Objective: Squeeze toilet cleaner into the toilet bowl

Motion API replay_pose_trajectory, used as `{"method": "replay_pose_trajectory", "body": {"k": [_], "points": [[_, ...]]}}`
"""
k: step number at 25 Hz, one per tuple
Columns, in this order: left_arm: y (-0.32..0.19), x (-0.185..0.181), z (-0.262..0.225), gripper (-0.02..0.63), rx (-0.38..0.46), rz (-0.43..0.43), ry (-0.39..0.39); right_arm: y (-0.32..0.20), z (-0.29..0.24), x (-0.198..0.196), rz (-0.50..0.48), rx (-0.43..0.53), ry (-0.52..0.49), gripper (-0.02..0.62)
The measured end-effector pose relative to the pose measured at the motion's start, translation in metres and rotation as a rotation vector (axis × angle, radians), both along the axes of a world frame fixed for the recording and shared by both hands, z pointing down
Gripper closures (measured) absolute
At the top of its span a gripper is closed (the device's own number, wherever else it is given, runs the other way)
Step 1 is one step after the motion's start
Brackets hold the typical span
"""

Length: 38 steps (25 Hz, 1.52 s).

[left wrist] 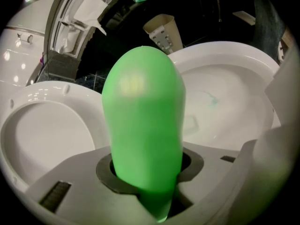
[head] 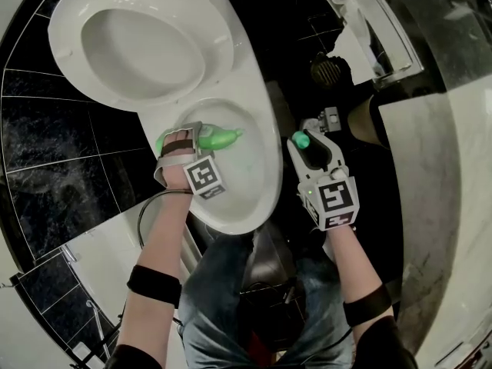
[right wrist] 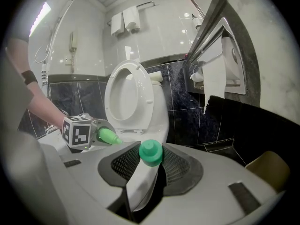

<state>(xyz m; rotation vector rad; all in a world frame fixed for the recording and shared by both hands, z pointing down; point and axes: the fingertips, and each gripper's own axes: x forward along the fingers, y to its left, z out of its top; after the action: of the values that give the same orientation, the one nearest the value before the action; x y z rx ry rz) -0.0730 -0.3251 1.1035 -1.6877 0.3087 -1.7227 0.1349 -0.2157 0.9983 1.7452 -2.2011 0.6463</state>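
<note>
Your left claw (head: 194,135) is clamped on the green bottle (head: 221,137), which lies sideways over the toilet bowl (head: 247,194), tip pointing across it. Right claw (head: 313,149) grips a white thing with a green cap (right wrist: 151,153), off beside the bowl.

Green bottle (left wrist: 143,125) and cap (right wrist: 151,153), white toilet bowl (head: 260,194), black marbled tiles (head: 54,167).

Black marbled tiles (head: 46,152) below glossy white wall (right wrist: 89,46), towels (right wrist: 125,21) on a rail
</note>
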Motion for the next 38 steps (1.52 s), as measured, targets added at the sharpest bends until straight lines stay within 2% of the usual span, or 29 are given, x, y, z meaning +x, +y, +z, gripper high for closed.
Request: {"method": "replay_pose_trajectory", "body": {"k": [9,16,27,38], "points": [[-0.028,-0.016,0.004,0.43,0.001,-0.075,-0.009,-0.008,0.001,-0.013,-0.029,0.005,0.001,0.448],[-0.041,-0.043,0.005,0.431,0.004,-0.132,-0.015,-0.012,0.003,-0.025,-0.051,0.006,0.001,0.448],[-0.057,-0.118,-0.001,0.431,0.016,-0.265,-0.038,-0.02,0.005,-0.053,-0.095,0.005,-0.01,0.448],[-0.05,-0.194,-0.007,0.431,0.017,-0.379,-0.063,-0.029,0.003,-0.082,-0.145,0.002,-0.021,0.448]]}}
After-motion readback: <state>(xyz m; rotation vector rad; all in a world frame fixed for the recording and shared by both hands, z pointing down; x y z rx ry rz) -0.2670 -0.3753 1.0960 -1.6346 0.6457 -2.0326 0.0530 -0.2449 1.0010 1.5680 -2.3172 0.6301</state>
